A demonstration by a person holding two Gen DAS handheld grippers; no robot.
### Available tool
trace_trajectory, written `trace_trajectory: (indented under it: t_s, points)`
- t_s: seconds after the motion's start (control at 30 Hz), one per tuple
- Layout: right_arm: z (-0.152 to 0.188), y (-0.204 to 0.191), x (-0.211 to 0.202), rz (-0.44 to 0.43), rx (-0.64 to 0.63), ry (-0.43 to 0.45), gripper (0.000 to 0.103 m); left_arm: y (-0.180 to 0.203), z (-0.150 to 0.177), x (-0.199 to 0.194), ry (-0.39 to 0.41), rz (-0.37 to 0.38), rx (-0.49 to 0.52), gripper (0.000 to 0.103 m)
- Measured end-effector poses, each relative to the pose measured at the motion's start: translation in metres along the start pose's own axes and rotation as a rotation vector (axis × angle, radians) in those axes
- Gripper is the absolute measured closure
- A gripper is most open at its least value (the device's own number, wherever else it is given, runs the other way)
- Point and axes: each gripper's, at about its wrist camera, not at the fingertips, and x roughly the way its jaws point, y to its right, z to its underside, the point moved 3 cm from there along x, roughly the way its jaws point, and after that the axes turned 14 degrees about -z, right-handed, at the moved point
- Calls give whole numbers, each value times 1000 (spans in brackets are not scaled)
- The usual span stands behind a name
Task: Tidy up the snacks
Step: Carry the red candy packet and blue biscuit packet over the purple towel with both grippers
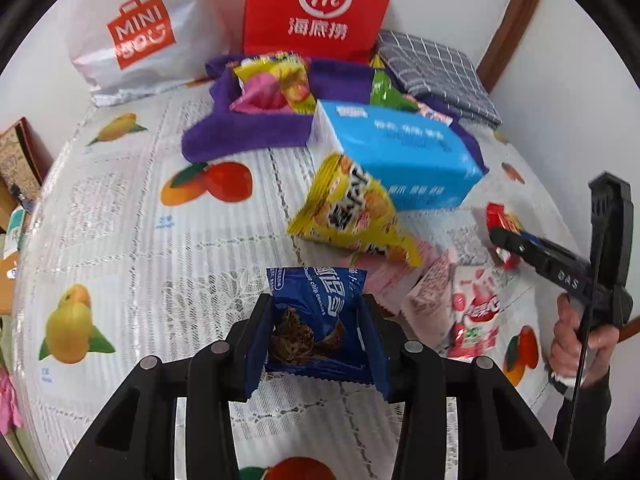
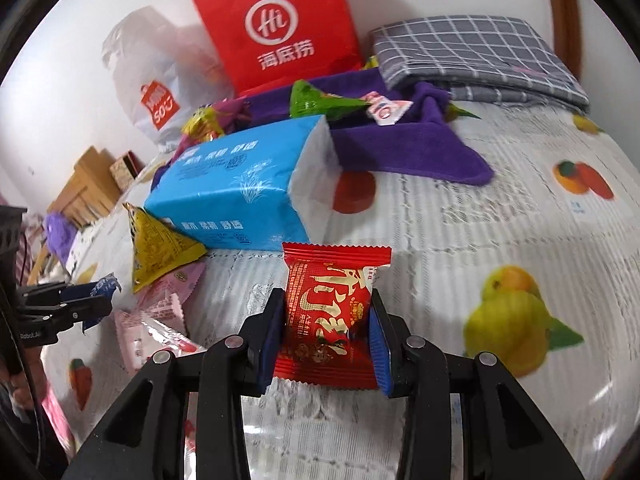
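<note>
White lace tablecloth (image 1: 120, 248) with printed fruit covers the table, white wall behind. At the back stand a red Haidilao paper bag (image 1: 320, 4) and a white Miniso plastic bag (image 1: 136, 32), with a folded grey checked cloth (image 1: 436, 72) to the right. A purple towel (image 1: 248, 132) lies in front of the bags with loose snack wrappers on it, yellow-pink (image 1: 276, 84) and green (image 2: 316, 100).

Left gripper (image 1: 318, 336) is narrowed onto a blue chocolate chip cookie packet (image 1: 320, 320), both pads pressing the packet's sides, the packet lifted just above the cloth near the table's front edge. Right gripper (image 2: 328, 336) is pinching a red snack packet (image 2: 328, 316) with gold characters, blue pads tight on both edges, the packet upright and clear of the table. Seen from the left wrist camera, the right gripper sits off to the right with the person's hand (image 1: 580, 340) on its handle.

Between and beyond the two grippers: a blue tissue pack (image 1: 400, 160) lying partly on the towel, a yellow triangular snack packet (image 1: 352, 216) leaning against its near side, and pink-white snack packets (image 1: 452, 300) flat on the cloth just below that. Wooden furniture (image 2: 84, 188) shows far left, blurred.
</note>
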Motion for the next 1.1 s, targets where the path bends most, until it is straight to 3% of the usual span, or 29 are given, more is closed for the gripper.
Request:
trace_trajectory:
  t_s: [0.2,0.57,1.1]
  points:
    - [-5,-15,-40,35,-20,51,64,3,-10,-30,59,-7,-34,62]
    - [-45,-52,-99,91,-101,135,64,13,-40,-70,132,12,-67,62]
    - [-103,-72,-98,126,-144,149,64,16,-96,-91,196,7,-65,62]
